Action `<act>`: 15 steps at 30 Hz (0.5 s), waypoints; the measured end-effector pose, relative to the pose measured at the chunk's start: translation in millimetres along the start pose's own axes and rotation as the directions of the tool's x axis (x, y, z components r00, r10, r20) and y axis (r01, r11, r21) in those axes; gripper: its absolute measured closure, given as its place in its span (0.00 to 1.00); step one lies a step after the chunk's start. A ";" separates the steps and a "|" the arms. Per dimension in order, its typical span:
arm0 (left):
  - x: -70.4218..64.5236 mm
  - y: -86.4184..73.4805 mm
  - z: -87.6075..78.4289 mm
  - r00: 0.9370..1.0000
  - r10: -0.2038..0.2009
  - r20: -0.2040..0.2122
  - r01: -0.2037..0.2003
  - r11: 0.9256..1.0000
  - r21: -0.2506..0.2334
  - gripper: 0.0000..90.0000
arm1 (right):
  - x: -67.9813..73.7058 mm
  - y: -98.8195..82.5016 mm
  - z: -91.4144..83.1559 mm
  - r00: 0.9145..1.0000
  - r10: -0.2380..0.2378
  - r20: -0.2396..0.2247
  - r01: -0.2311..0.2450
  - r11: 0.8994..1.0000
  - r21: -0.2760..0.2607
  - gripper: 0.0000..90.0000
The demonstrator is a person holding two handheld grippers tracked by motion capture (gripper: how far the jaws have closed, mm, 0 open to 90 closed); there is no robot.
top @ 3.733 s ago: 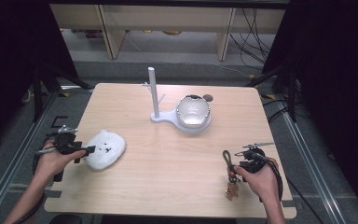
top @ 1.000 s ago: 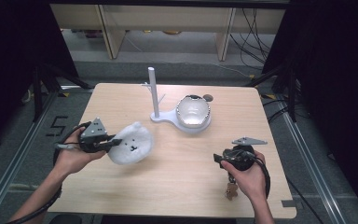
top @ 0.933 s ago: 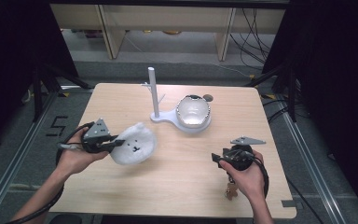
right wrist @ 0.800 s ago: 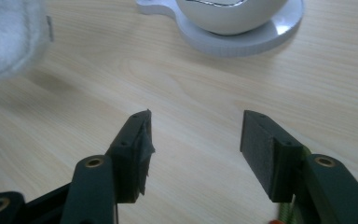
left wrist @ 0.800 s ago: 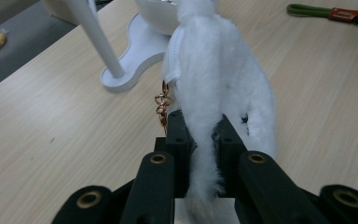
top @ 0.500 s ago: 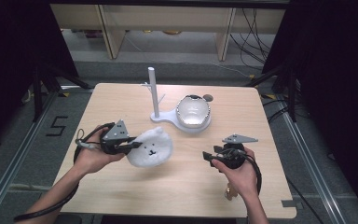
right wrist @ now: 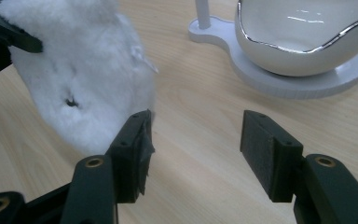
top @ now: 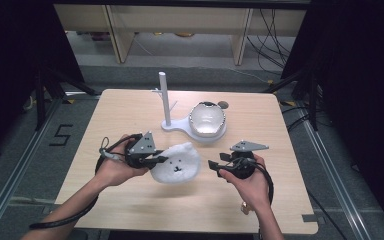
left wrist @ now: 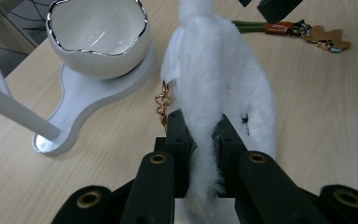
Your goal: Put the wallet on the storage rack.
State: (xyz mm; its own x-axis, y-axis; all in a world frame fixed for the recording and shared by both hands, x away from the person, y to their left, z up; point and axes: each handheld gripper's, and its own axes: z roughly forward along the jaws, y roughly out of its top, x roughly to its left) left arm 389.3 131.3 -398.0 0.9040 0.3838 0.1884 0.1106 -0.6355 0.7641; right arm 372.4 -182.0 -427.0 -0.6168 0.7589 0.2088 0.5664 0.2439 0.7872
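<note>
Mid-counter [top: 130,210]: left gripper [top: 161,160] clenched on white pouch [top: 177,163], lifted; right gripper [top: 214,165] released beside it. Step: two-handed handover. Next: right closes on pouch's free edge.

Both forearms were bare, with no sleeve in the high view; the left gripper [top: 161,160] was black, topped by a grey three-cornered plate dotted with small marks, and a black cable looped back from it; the right gripper [top: 213,164] was likewise black under a grey three-cornered plate, its cable curling by the wrist; in the gripper views the jaws were matt black bars with brass-coloured rivets, and the right gripper's pads [right wrist: 270,151] looked finely textured.
</note>
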 end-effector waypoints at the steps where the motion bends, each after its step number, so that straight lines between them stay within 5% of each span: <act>1: -2.1 3.0 2.4 1.000 0.009 0.014 -0.009 1.000 -0.004 0.89 | 2.2 1.7 3.0 1.000 -0.018 -0.015 0.018 1.000 -0.010 0.49; 6: -6.5 8.1 6.6 0.999 0.033 0.031 -0.033 0.999 0.002 0.89 | 10.5 4.2 7.4 1.000 -0.006 -0.030 0.006 1.000 -0.004 0.49; 7: -7.5 8.7 7.2 0.999 0.036 0.031 -0.036 0.999 0.002 0.89 | 8.6 5.2 6.9 0.999 -0.045 -0.018 0.045 0.999 0.002 0.49; 8: -7.9 9.3 7.7 0.998 0.050 0.030 -0.051 0.999 0.012 0.89 | 12.2 5.1 7.2 0.999 -0.019 -0.026 0.019 1.000 0.017 0.49; 12: -11.4 10.1 10.8 0.997 0.059 0.045 -0.059 0.998 0.016 0.89 | 14.5 5.7 10.8 0.997 -0.059 -0.045 0.060 0.998 0.019 0.49; 14: -12.8 10.2 12.3 0.997 0.062 0.050 -0.063 0.998 0.016 0.89 | 18.1 5.4 11.2 0.999 -0.033 -0.042 0.034 0.999 0.025 0.49; 15: -13.3 10.6 12.8 0.996 0.063 0.057 -0.064 0.998 0.019 0.89 | 16.4 6.4 11.4 0.996 -0.069 -0.049 0.071 0.997 0.028 0.50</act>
State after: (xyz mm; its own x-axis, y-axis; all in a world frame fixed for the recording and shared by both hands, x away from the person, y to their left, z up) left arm 383.7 110.9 -400.3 0.9311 0.3046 0.2007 0.0605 -0.6714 0.7387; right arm 372.2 -161.1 -425.1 -0.6806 0.7098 0.1818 0.5364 0.3136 0.7835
